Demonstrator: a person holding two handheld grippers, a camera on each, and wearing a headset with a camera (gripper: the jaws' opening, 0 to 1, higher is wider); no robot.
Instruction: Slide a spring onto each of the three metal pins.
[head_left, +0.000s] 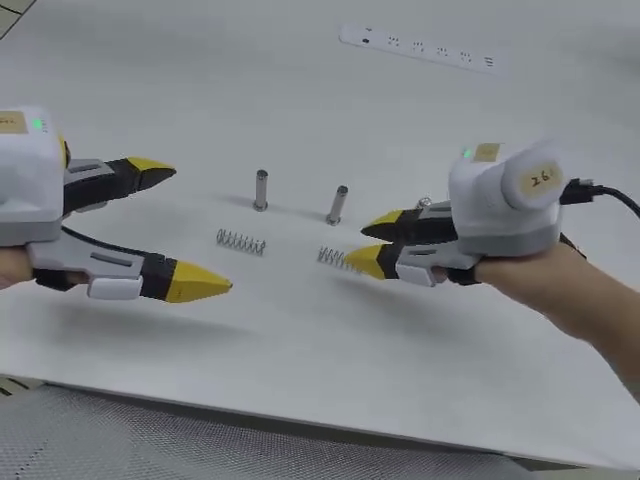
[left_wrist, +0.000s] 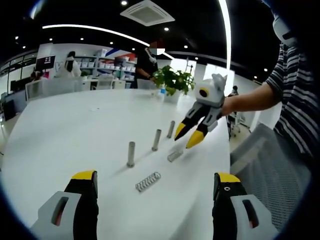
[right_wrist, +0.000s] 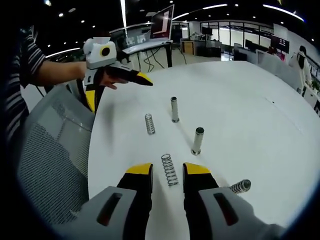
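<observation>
Two bare metal pins (head_left: 261, 190) (head_left: 337, 205) stand upright on the white table (head_left: 300, 340). The top of a third pin (head_left: 424, 203) peeks out behind my right gripper (head_left: 368, 245); in the right gripper view that third pin (right_wrist: 241, 186) has coils around it. One loose spring (head_left: 241, 241) lies in front of the left pin. Another spring (head_left: 333, 259) lies at the tips of the right gripper (right_wrist: 169, 172), which is open, with this spring (right_wrist: 169, 169) between its jaws. My left gripper (head_left: 188, 228) hovers wide open at the left and holds nothing.
A white power strip (head_left: 415, 47) lies at the far edge of the table. A grey mesh chair (head_left: 100, 440) sits below the near edge. People and a potted plant (left_wrist: 172, 80) are beyond the table's far end.
</observation>
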